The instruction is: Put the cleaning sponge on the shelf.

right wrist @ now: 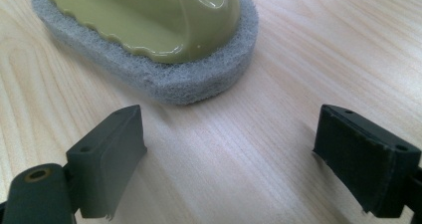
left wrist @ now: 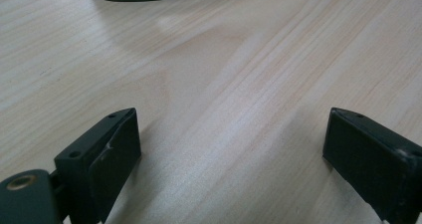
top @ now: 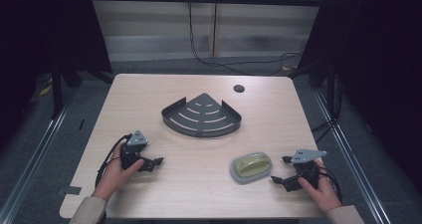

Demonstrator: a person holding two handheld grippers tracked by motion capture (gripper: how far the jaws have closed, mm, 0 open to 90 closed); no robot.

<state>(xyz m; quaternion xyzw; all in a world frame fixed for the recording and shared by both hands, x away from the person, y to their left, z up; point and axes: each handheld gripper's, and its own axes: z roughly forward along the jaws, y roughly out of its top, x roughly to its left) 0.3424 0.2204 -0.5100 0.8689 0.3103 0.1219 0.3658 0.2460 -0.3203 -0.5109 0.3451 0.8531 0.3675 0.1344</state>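
**At the bench's near edge: both grippers wait, jaws wide**

Nearest, the left gripper (top: 148, 160) and right gripper (top: 280, 169) rest low, jaws apart, gripping nothing. Just beyond the right jaws lies the scrubbing sponge (right wrist: 164, 45), cut off at that view's top; its long axis runs across the bench (top: 149, 92). Farther, mid-bench, sits the dark corner rack (top: 201, 116).

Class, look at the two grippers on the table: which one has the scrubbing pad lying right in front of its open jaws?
The right gripper: the green-handled scrubbing pad lies just ahead of it. The left gripper faces bare table.
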